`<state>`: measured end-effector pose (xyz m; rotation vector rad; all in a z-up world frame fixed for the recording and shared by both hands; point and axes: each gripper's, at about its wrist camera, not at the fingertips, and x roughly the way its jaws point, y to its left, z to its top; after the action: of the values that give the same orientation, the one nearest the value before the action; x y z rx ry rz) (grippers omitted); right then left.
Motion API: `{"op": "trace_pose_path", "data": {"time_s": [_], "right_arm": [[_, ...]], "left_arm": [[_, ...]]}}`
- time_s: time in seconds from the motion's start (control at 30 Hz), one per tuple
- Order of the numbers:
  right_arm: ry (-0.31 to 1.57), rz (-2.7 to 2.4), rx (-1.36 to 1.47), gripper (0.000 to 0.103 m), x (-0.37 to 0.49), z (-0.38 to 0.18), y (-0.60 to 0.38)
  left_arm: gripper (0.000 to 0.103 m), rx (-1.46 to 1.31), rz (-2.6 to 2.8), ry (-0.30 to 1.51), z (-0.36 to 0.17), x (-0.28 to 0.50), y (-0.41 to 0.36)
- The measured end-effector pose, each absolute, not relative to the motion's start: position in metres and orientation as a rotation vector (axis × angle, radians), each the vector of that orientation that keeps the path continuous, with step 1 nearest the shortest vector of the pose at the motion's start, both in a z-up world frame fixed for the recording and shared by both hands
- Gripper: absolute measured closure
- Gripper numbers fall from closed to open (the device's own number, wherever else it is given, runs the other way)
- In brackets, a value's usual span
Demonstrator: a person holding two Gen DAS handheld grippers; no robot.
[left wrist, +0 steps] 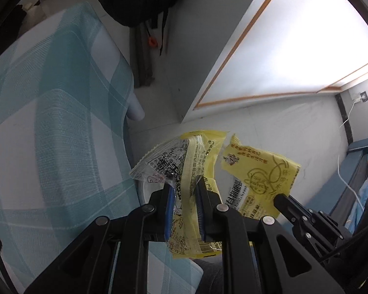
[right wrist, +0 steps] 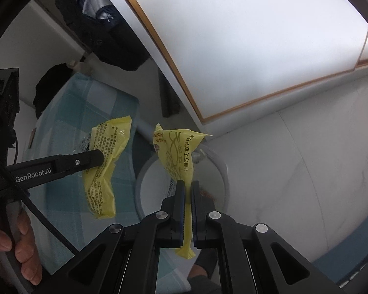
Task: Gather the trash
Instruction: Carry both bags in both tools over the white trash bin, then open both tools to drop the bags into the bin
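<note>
My left gripper (left wrist: 185,183) is shut on a yellow and clear snack wrapper (left wrist: 184,161); the same wrapper shows in the right wrist view (right wrist: 105,161), held by the left gripper (right wrist: 95,158). My right gripper (right wrist: 187,183) is shut on a second yellow wrapper (right wrist: 179,152), which also shows in the left wrist view (left wrist: 257,178) with the right gripper (left wrist: 282,199) on it. Both wrappers hang above a round white trash bin (right wrist: 223,171) on the floor; its rim also shows in the left wrist view (left wrist: 144,193).
A table with a teal checked cloth (left wrist: 49,122) stands left of the bin. A white cabinet with a wooden edge (right wrist: 233,49) is behind. Dark clothing (right wrist: 105,31) hangs at the back. A white cable (left wrist: 348,186) runs along the floor at right.
</note>
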<state>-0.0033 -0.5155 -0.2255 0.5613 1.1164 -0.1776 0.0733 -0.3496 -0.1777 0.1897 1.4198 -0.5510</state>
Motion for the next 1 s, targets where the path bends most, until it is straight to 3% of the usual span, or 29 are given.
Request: {"op": "trace_pose_path", "data": {"time_s": [0.43,0.8,0.9,1.0], "right_arm": [[1.241,-0.183,0.742,0.095,0.004,-0.268,-0.525],[1.221,-0.208,0.780,0.089,0.003,-0.270,-0.535],[1.208,-0.209,0.793,0.088,0.002,-0.270,-0.537],[1.189,-0.222,0.807,0.082,0.000,-0.268,-0.541]], "left_arm": [[0.087,0.184,-0.603,1.526,-0.198,0.069,-0.367],[0.056,0.162,-0.608,1.555,-0.203,0.097,-0.370],[0.054,0.161,-0.628,1.572,-0.206,0.098,-0.373],[0.043,0.178,-0.633,1.571,-0.210,0.099,-0.376]]}}
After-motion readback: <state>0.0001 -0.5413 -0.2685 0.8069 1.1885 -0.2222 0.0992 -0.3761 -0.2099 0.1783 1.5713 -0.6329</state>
